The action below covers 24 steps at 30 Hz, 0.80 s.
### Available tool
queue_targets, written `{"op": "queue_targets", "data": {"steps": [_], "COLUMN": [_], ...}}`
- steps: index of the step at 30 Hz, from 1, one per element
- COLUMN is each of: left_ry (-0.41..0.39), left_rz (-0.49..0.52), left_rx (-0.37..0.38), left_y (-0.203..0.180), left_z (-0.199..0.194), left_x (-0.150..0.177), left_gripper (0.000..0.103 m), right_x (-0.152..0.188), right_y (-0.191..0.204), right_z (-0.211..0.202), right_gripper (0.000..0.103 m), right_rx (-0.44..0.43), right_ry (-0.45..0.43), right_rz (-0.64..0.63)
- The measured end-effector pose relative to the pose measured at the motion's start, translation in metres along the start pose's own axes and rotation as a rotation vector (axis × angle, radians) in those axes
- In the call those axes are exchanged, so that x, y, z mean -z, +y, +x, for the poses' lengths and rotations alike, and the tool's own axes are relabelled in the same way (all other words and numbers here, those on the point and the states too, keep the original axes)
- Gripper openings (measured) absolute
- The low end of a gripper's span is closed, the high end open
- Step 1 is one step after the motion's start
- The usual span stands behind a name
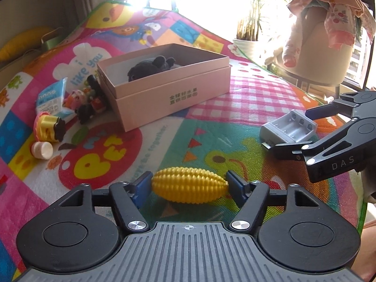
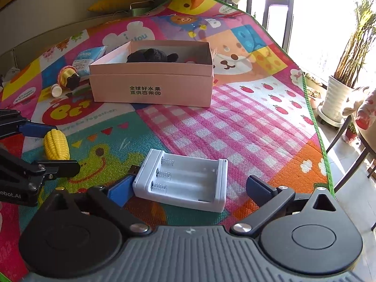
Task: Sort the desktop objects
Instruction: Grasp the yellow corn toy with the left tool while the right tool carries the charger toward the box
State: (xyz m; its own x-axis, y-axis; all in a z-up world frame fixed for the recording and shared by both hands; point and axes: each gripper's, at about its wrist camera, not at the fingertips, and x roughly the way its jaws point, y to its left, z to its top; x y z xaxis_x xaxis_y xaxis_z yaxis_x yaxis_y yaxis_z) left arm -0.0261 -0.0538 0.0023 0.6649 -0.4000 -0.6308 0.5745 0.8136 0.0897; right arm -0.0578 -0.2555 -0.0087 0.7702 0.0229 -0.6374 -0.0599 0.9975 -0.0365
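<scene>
**Desk:** What does the left wrist view show?

**Photographer:** The left gripper (image 1: 189, 184) has its jaws clamped end to end on a yellow toy corn (image 1: 189, 184), low over the patterned play mat (image 1: 246, 98). Ribbed plastic, probably light and stiff; the tapered ends could squirt out, so a hold across the fat middle looks safer.

**Desk:** And the right?

**Photographer:** The right gripper (image 2: 191, 189) has its jaws wide apart around a white battery charger (image 2: 182, 179) lying flat on the mat. The left pad is against one short end; the right pad stands clear of the other. A hard, smooth shell, light by the look of it. Take it by the solid end walls, clear of the USB plug (image 2: 134, 171) and the springs.

**Desk:** Where would they go?

**Photographer:** Likely the open pink box (image 2: 152, 89) farther back, which already holds a dark plush toy (image 2: 150, 56). More small toys lie left of it.
</scene>
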Motion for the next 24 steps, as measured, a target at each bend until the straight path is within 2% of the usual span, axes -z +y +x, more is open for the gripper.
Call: {"op": "queue_targets", "data": {"steps": [3, 6, 14, 20, 24], "left_ry": [0.004, 0.010, -0.008, -0.090, -0.167], "left_rz": [0.004, 0.002, -0.005, 0.012, 0.013], "left_rx": [-0.015, -0.026, -0.075, -0.112, -0.155], "left_y": [-0.003, -0.006, -0.006, -0.010, -0.006], "left_z": [-0.002, -0.007, -0.034, -0.054, -0.057], "left_x": [0.000, 0.002, -0.001, -0.022, -0.051], "left_gripper": [0.072, 0.072, 0.072, 0.072, 0.072], "right_x": [-0.002, -0.006, -0.015, -0.037, -0.068], "right_y": [0.004, 0.010, 0.015, 0.007, -0.002], "right_z": [-0.002, -0.005, -0.029, -0.065, -0.088], "right_gripper": [0.097, 0.082, 0.081, 0.079, 0.079], "right_rx": [-0.004, -0.024, -0.062, -0.119, -0.126], "right_ry": [0.001, 0.010, 0.008, -0.031, -0.117], "right_rz": [-0.023, -0.045, -0.082, -0.088, -0.087]}}
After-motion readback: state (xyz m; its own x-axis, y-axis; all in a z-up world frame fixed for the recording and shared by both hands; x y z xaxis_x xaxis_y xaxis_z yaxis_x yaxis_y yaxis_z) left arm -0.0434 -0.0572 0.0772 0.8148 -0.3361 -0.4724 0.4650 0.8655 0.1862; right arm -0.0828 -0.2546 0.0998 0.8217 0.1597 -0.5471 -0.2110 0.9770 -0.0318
